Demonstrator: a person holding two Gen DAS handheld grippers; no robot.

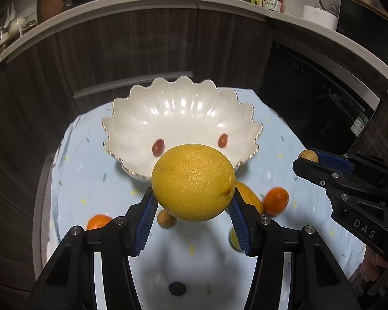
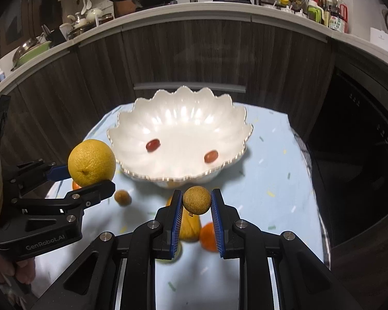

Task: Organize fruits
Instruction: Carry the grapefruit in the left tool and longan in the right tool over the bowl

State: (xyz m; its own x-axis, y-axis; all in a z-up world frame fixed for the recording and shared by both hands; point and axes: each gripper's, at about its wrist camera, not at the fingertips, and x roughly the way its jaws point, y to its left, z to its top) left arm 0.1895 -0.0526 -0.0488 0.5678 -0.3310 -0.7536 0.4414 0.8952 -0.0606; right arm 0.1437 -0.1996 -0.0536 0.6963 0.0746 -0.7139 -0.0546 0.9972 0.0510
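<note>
The white scalloped bowl [image 2: 178,134] on the table [image 2: 266,170] holds two red grapes [image 2: 152,145], well apart. The left gripper [image 1: 194,204] clamps a large yellow orange [image 1: 193,182] above the table, before the bowl. The right gripper [image 2: 196,201] pinches a small brown fruit [image 2: 196,200] near the bowl's rim. More fruit [image 1: 276,200] lies on the table.

The room is dimly lit, and light is thrown from above onto the white bowl [image 1: 168,118], where bright streaks of glare are seen along its fluted wall. The blue cloth [image 2: 271,160] is lit evenly, with a soft shadow cast under the bowl. The dark cabinets [image 1: 116,51] are left in gloom. Strong fisheye bending is shown at the edges, and the corners are blacked out. The loose fruit [image 1: 276,201] on the cloth is blurred, while the big yellow orange [image 1: 194,180] is rendered sharply.
</note>
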